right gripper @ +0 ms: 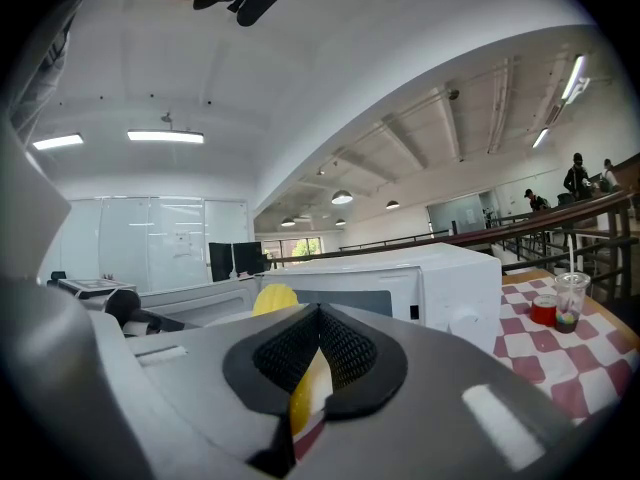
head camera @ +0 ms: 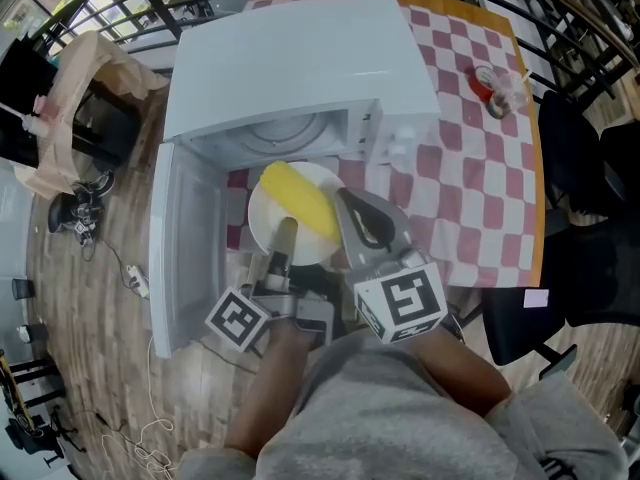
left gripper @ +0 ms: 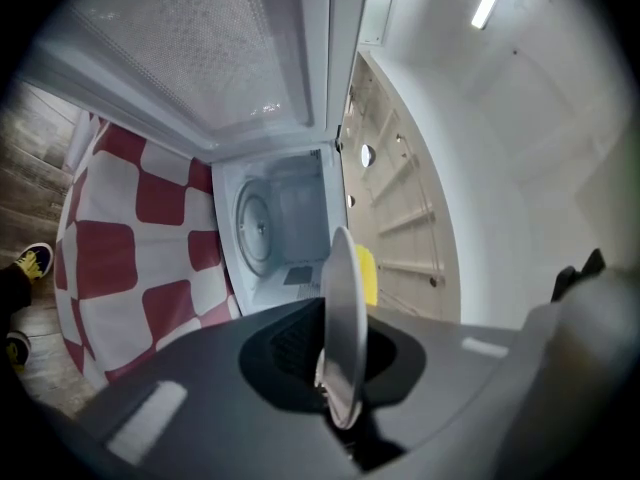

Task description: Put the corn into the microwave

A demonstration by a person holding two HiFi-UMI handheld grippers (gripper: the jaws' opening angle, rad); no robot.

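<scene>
left gripper [head camera: 284, 236]: jaws clenched on the near rim of the white plate [head camera: 262, 223]; the plate shows edge-on between the pads.
right gripper [head camera: 343, 202]: jaws clenched on the plate's right rim.
corn [head camera: 298, 200]: yellow cob lying on the plate, just ahead of both jaw pairs and between them.
plate: carried by both grippers, at the mouth of the microwave [head camera: 300, 58], not inside the cavity.
door [head camera: 185, 258]: swung open, left of the left jaws.
turntable [left gripper: 255, 228]: inside the cavity, straight ahead of the left jaws.
tablecloth [head camera: 480, 188]: red-and-white check, under the microwave.
plastic cup [right gripper: 570, 303]: well off to the right of the right jaws.
</scene>
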